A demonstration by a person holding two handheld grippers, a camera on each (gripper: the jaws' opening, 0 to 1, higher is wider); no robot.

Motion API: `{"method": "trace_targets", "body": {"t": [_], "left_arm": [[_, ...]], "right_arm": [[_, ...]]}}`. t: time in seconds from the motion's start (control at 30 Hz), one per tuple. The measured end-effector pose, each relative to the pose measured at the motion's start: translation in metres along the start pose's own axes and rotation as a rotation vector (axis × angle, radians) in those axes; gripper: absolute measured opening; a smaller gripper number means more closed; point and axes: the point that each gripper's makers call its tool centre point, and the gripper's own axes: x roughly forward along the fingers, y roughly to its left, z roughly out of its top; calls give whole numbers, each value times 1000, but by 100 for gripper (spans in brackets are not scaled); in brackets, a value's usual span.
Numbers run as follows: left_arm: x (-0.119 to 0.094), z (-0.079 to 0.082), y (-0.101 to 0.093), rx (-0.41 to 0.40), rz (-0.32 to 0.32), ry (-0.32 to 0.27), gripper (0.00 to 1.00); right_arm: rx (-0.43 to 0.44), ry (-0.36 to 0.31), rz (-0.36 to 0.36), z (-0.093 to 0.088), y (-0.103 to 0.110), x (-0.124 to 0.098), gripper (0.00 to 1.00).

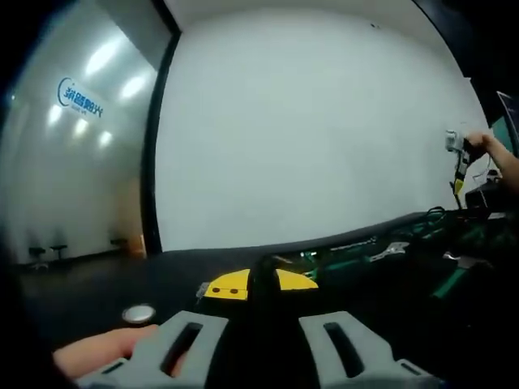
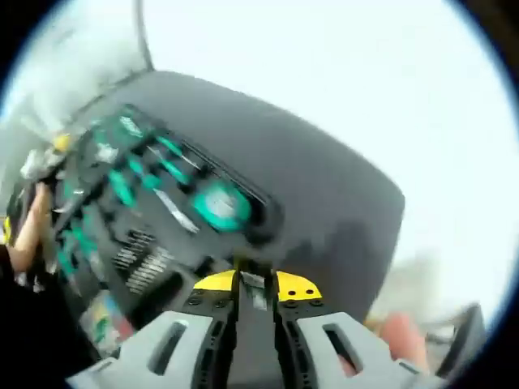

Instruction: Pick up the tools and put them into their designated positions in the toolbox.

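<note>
The jaws of the left gripper [image 1: 261, 285] look drawn together, their yellow tips meeting around a dark gap, and I cannot tell whether anything sits between them. In the left gripper view they point over a dark table [image 1: 97, 284], with a white wall [image 1: 308, 130] behind. A small round silver thing [image 1: 139, 314] lies on the table at lower left, and a fingertip [image 1: 97, 352] shows just beside the gripper body. To the right, the open toolbox [image 1: 422, 251] lies low and dark — a wrench [image 1: 388, 253] and green-handled tools rest in it. At the far right edge a hand holds the other gripper up against the wall.

In the right gripper view the right gripper [image 2: 255, 285] has its jaws nearly closed on a small, blurred metal piece [image 2: 255, 281]. Beyond them the toolbox [image 2: 97, 235] lies open on the dark table, to the left — green-handled screwdrivers [image 2: 146, 174] in rows and a round green tape measure [image 2: 220, 206] near its right end. A fingertip [image 2: 401, 336] shows at lower right.
</note>
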Motion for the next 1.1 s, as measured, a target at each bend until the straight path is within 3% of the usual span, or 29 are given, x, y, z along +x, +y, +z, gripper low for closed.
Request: {"method": "trace_targets", "body": {"t": [0.03, 0.07, 0.1, 0.17, 0.23, 0.33, 0.4, 0.47, 0.57, 0.67, 0.97, 1.0, 1.03, 1.1], "left_arm": [[0, 0, -1, 1, -2, 2, 9], [0, -1, -1, 3, -2, 3, 9], [0, -1, -1, 4, -2, 4, 9], [0, -1, -1, 5, -1, 5, 9], [0, -1, -1, 3, 0, 5, 9], [0, -1, 1, -2, 3, 4, 9], [0, -1, 0, -1, 0, 5, 9], [0, -1, 0, 3, -1, 5, 9], [1, -3, 0, 7, -1, 11, 9], [1, -4, 0, 13, 0, 16, 9], [1, -4, 2, 12, 8, 15, 9], [1, -5, 2, 17, 6, 18, 9], [1, -5, 1, 21, 6, 21, 9], [1, -5, 1, 24, 5, 24, 9]], "right_arm": [[-115, -41, 10, 20, 11, -5, 8], [-153, -56, 47, 30, 25, -8, 2], [-147, -113, 144, 50, 51, -10, 0], [-215, -172, 241, 72, 84, -17, 0], [-214, -141, 306, 73, 97, -19, 0], [-186, -169, 215, 76, 73, -24, 0], [-183, -197, 143, 71, 52, -23, 8], [-238, -167, 146, 57, 47, -11, 12], [-337, -114, 235, 39, 64, 12, 17], [-466, -18, 311, 20, 88, 46, 20], [-534, 52, 304, 14, 100, 97, 21], [-505, 66, 357, 17, 104, 94, 17], [-466, 35, 380, 19, 112, 95, 16], [-605, 29, 347, 17, 111, 94, 15]]}}
